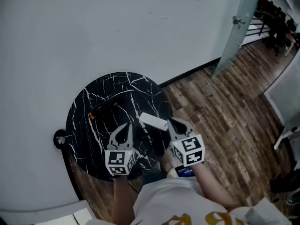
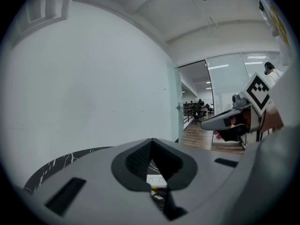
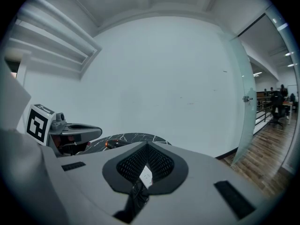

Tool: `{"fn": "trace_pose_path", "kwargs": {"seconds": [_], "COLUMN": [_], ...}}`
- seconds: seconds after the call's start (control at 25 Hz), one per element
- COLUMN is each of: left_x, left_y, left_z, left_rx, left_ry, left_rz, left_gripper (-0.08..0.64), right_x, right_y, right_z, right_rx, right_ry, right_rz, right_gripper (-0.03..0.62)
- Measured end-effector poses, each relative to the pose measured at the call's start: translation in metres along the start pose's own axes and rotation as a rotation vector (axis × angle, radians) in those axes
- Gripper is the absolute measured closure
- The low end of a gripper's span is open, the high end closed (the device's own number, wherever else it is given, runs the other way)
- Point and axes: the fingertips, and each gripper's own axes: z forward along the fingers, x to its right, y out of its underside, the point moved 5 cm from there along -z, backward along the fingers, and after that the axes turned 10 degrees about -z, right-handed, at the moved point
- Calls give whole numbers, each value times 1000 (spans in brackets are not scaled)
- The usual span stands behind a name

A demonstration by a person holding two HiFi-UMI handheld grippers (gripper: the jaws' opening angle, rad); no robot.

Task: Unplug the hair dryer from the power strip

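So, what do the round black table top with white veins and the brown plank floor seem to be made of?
The round black table top looks like polished marble, or a marble-print laminate: thin white veins branch over a smooth dark surface. The brown plank floor looks like wood or wood-look laminate: narrow staggered strips with grain in mixed browns, a dull sheen.

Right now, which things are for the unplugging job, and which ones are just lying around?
For the job:
- hair dryer, lying on the table
- white power strip
- black cord
- left gripper and right gripper, both with jaws shut

Just there:
- round black marble table that holds everything
- glass door
- wooden floor
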Motion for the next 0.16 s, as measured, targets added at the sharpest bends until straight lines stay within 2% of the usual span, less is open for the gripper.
{"fn": "trace_pose_path", "kwargs": {"seconds": [0.16], "left_x": [3], "left_y": [0], "left_z": [2], "left_rx": [4], "left_ry": [2], "left_rz": [-4], "left_gripper": [560], "right_x": [3], "right_y": [1], "right_z": [-1], "right_rx": [3], "right_ry": [-5], "right_rz": [-5], "right_gripper": [597]}}
